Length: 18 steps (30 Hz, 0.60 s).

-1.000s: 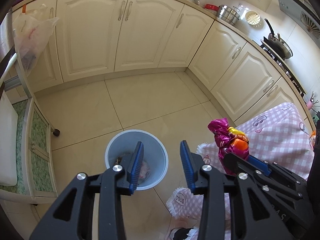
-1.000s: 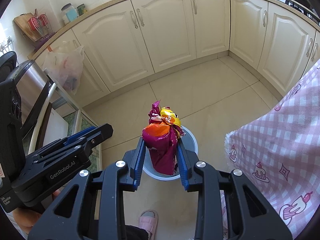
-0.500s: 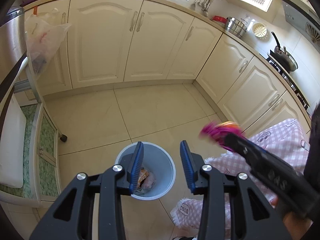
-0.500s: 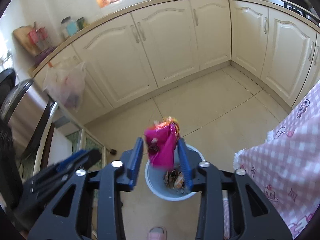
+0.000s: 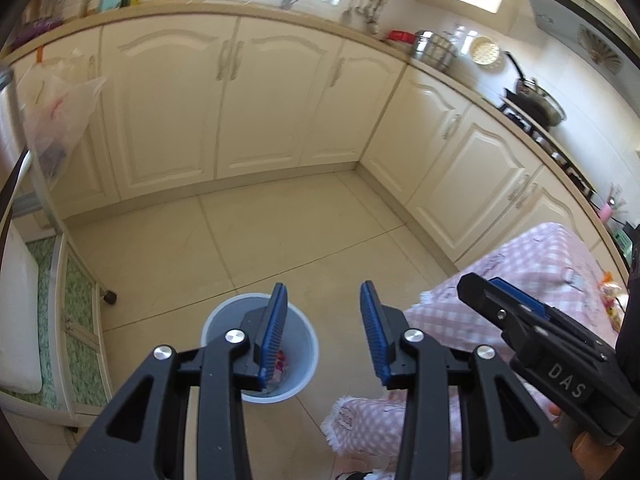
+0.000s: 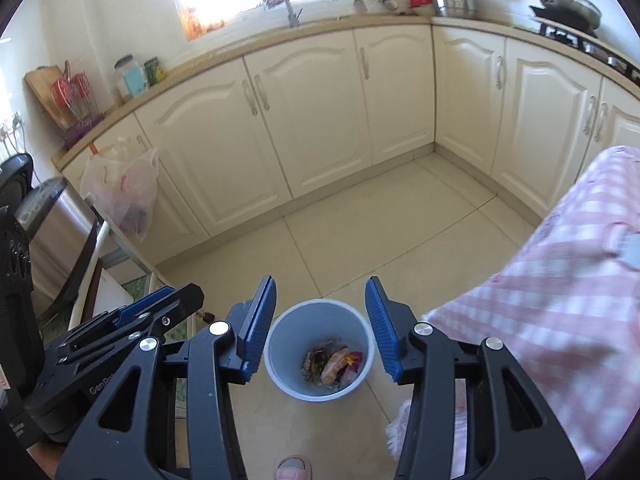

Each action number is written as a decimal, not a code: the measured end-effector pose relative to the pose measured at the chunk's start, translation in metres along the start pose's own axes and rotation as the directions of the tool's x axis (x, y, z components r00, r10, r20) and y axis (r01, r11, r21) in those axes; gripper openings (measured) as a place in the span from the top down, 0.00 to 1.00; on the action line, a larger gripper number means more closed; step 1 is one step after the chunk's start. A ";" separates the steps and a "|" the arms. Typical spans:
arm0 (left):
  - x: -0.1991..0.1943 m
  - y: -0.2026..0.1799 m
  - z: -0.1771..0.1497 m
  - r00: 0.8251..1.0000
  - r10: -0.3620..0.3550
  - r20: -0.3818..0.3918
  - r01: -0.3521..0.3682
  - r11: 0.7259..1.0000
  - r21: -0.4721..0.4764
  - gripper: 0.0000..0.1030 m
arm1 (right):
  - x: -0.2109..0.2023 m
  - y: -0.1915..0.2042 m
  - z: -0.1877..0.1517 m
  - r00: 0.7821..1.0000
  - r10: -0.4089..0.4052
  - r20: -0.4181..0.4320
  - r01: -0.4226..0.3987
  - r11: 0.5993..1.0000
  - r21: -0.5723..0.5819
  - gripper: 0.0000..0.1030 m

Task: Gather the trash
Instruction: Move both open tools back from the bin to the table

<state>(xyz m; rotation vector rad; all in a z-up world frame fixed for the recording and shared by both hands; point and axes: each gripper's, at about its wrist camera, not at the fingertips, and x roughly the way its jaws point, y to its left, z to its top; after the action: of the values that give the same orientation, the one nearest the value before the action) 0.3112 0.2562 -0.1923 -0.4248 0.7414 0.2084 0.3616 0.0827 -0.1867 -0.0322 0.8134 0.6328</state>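
A pale blue trash bin [image 6: 320, 350] stands on the tiled floor and holds several crumpled wrappers [image 6: 334, 364], pink, orange and brown. My right gripper [image 6: 320, 330] is open and empty, high above the bin, which shows between its blue pads. In the left wrist view the bin [image 5: 260, 354] sits low and left, partly behind the left pad. My left gripper [image 5: 323, 334] is open and empty above the floor. The right gripper's body [image 5: 532, 340] shows at the right of that view.
A table with a pink checked cloth [image 6: 568, 312] stands right of the bin; it also shows in the left wrist view [image 5: 532, 268]. Cream cabinets [image 6: 320, 120] run along the back and right. A plastic bag [image 6: 120, 192] hangs at the left. A slipper [image 6: 294, 466] is below.
My right gripper opened and let go of the pink and orange wrapper, which now lies in the bin. Both grippers rose and drew back.
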 end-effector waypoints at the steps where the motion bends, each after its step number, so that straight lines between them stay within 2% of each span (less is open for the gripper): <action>1: -0.003 -0.008 0.001 1.000 -0.006 0.003 0.006 1.000 0.012 0.64 | -0.011 -0.006 0.001 1.000 -0.005 0.015 0.005 1.000 0.005 0.57; 6: -0.026 -0.069 0.000 0.998 -0.064 0.025 0.062 0.994 0.091 0.63 | -0.070 -0.040 0.001 0.995 -0.039 0.095 0.035 0.999 0.038 0.57; 10: -0.042 -0.125 -0.005 0.992 -0.119 0.036 0.112 0.980 0.164 0.54 | -0.118 -0.071 0.000 0.984 -0.078 0.159 0.068 0.995 0.070 0.57; 15: -0.054 -0.200 -0.016 0.979 -0.204 0.011 0.194 0.946 0.259 0.48 | -0.187 -0.122 -0.008 0.953 -0.172 0.249 0.143 0.981 0.130 0.56; 18: -0.056 -0.246 -0.025 0.975 -0.222 0.007 0.209 0.926 0.313 0.41 | -0.224 -0.161 -0.017 0.927 -0.240 0.288 0.193 0.964 0.182 0.55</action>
<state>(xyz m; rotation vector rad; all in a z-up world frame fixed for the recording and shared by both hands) 0.3367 0.0230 -0.0958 -0.1980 0.6665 -0.1074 0.3216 -0.1680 -0.0785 0.1113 0.5419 0.3524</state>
